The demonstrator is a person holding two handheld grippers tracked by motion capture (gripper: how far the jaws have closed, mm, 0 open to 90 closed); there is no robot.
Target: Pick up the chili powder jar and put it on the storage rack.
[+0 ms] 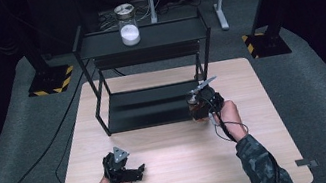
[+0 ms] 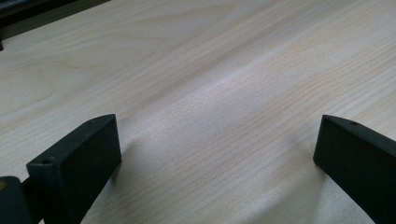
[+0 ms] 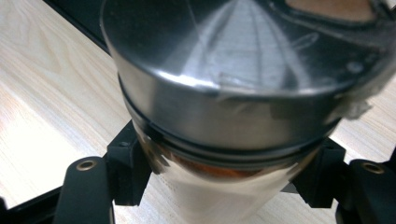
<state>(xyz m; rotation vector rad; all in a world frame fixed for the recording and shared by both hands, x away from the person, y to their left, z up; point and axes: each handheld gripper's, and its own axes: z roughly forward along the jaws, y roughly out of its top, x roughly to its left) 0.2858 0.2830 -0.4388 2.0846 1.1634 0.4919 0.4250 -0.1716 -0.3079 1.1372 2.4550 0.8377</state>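
Glass jar with a brushed metal lid and brown contents (image 3: pixel 233 93) sits clenched between the jaws of the right gripper (image 1: pixel 202 104), just under its lid, its long axis upright. Relative to the black two-tier metal shelf rack (image 1: pixel 141 37), the jar hangs at the front right corner, beside the lower tier, so the likely placement lies to its left. The left gripper (image 1: pixel 125 169) rests well in front of the rack on the light wooden table (image 2: pixel 210 70), jaws released and holding nothing. A second glass jar with white powder (image 1: pixel 128 26) stands on the rack's top tier.

The right gripper's fingers (image 3: pixel 126 172) clamp a metal-lidded glass jar (image 3: pixel 233 93) above the wooden table (image 3: pixel 42 93).
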